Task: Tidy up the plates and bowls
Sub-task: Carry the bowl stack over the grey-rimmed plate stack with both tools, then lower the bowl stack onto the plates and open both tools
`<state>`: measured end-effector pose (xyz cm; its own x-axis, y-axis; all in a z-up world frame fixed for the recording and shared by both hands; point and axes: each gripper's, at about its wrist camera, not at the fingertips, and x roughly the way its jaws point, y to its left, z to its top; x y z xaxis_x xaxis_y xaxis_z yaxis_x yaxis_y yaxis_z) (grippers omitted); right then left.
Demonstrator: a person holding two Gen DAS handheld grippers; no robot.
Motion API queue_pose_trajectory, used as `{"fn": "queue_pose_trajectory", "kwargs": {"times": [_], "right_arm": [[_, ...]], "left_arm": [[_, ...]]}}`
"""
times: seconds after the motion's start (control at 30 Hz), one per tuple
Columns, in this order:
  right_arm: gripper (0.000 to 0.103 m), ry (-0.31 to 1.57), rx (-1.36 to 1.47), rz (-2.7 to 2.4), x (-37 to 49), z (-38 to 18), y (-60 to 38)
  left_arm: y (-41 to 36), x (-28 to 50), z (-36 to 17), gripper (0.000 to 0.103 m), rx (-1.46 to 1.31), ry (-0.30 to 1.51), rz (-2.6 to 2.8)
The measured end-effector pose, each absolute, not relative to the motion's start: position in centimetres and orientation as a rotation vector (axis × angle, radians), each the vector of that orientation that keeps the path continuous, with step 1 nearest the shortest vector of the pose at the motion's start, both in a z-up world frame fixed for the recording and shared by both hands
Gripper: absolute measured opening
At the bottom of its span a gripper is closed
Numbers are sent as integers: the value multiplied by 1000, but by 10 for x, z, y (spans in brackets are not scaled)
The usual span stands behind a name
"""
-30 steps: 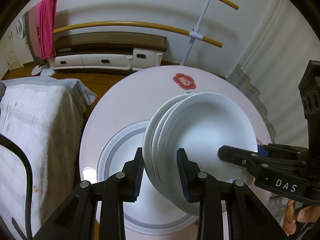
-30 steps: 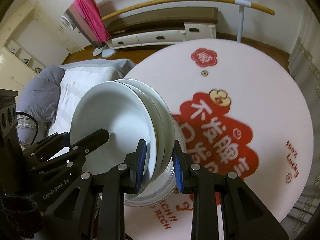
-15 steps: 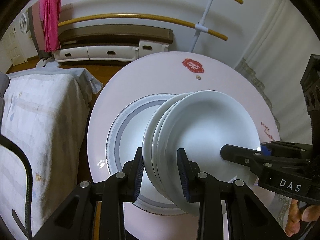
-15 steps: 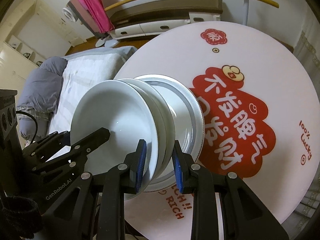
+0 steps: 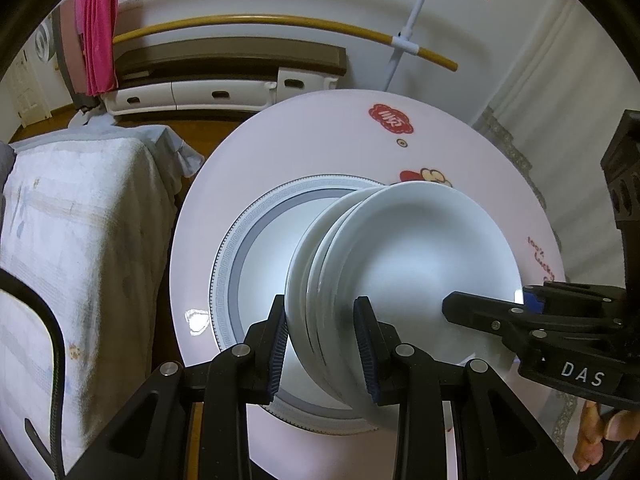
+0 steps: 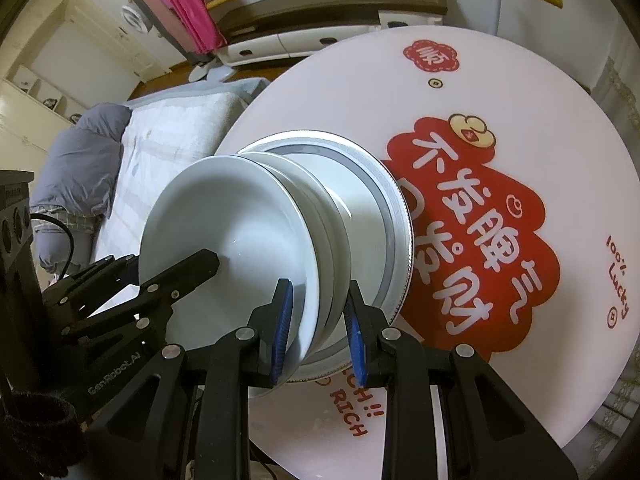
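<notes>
1. On the far left in the left wrist view stands a bed point(image 5: 80, 248) with a pale cover, its edge close to the round bench point(image 5: 280, 152).
2. Behind it a pink towel point(image 5: 98, 36) hangs from a curved wooden rail point(image 5: 240, 24), above a low white cabinet point(image 5: 192, 94) against the wall.
3. The bench is pale pink with red printed lettering point(image 6: 472, 232) across its right part.
4. A large grey-rimmed plate point(image 5: 240, 264) lies flat on the bench near its left edge.
5. A stack of white plates point(image 5: 424, 264), three rims countable, is held tilted on edge over the grey-rimmed plate. Whether the stack's lower rim touches that plate cannot be told.
6. The left hand-held gripper point(image 5: 322, 340) is clenched on the stack's near rim, one pad against the underside of the lowest plate and the other inside the top plate's bowl.
7. The right hand-held gripper point(image 6: 318, 330) is clenched on the opposite rim of the same stack, its blue pads point(image 6: 282, 332) pressing both faces.
8. Each gripper shows in the other's view: the right one enters at the right edge of the left wrist view, the left one at the left edge of the right wrist view.
9. At the lower right of the left wrist view, fingers of the person's hand point(image 5: 600, 440) show beneath the right gripper.
</notes>
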<state>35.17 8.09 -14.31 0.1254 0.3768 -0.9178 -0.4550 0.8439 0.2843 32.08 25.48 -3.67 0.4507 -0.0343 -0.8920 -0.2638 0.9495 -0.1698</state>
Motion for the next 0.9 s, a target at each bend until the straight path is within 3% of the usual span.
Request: {"fn": "queue_pose_trajectory", "kwargs": {"times": [0.6, 0.9], "right_arm": [[32, 1327, -42, 604, 362, -142, 85], [42, 1299, -7, 602, 360, -138, 81]], "left_arm": [[272, 337, -44, 31, -338, 1107, 104], [273, 322, -34, 61, -337, 1019, 134]]}}
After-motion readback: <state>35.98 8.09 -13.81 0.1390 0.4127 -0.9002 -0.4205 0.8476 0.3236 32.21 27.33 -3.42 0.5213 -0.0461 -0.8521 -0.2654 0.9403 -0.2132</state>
